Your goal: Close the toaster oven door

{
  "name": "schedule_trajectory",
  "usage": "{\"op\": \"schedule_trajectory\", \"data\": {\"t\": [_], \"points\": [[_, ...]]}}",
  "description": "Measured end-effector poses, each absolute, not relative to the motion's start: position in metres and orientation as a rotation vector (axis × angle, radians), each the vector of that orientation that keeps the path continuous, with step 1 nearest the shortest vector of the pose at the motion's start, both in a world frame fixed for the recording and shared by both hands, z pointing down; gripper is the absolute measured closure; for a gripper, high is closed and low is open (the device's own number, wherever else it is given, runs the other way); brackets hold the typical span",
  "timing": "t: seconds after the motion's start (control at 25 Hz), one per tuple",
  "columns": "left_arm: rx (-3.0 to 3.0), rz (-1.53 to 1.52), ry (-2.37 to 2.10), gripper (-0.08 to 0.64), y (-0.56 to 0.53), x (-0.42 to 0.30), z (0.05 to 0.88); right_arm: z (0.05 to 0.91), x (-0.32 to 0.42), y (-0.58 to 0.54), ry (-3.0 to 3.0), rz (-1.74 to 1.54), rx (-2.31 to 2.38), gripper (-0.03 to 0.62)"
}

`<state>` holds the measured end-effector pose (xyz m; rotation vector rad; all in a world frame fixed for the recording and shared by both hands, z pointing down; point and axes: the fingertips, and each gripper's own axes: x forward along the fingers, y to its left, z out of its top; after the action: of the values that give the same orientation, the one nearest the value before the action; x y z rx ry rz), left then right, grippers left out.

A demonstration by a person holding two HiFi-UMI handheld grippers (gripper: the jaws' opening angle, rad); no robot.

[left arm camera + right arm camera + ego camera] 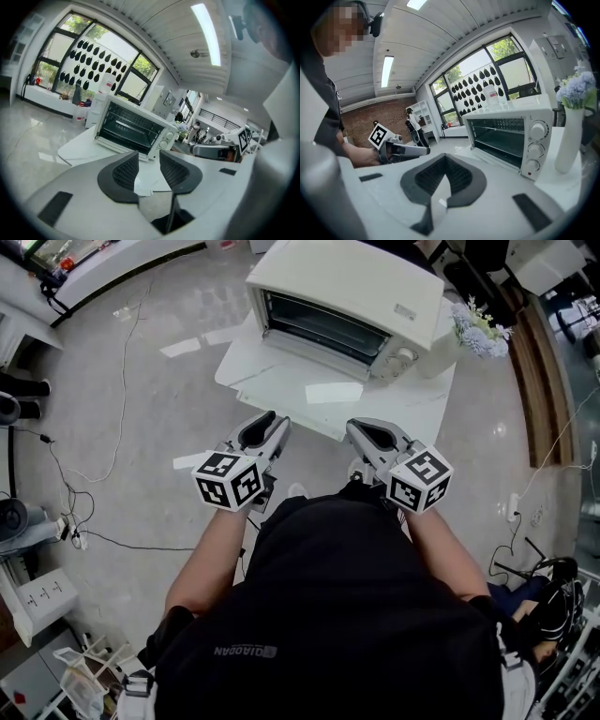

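**Door down, closing not yet begun**

Toaster oven (349,306) sits on the white table (412,409) with its door (300,381) dropped flat toward the person, leaving the cavity exposed. Neither tool touches it. The left gripper (149,154) has its jaws apart with nothing between them, and the right gripper (445,158) has its jaws together and empty. Both hover short of the door. By my reading the whole job remains: reach in, lift the door, press it home.
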<state>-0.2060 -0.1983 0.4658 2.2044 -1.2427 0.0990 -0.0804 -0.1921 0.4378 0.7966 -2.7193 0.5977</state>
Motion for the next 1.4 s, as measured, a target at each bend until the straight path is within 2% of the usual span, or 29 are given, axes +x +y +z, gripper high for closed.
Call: {"op": "schedule_trajectory", "data": {"t": [0.28,0.76,0.96,1.4], "points": [[1.984,-0.057,-1.175,0.422,-0.208,-0.21,0.527,0.456,-0.06,-0.209,-2.677,0.652,0.83,0.594],[1.56,-0.026,-1.174,0.42,-0.208,-0.217,0.716,0.476,-0.043,-0.215,-2.628,0.682,0.761,0.594],[1.448,-0.058,-1.155,0.419,-0.219,-0.215,0.746,0.482,-0.028,-0.219,-2.611,0.688,0.77,0.594],[1.403,-0.12,-1.125,0.42,-0.232,-0.208,0.747,0.479,-0.006,-0.223,-2.609,0.68,0.807,0.594]]}}
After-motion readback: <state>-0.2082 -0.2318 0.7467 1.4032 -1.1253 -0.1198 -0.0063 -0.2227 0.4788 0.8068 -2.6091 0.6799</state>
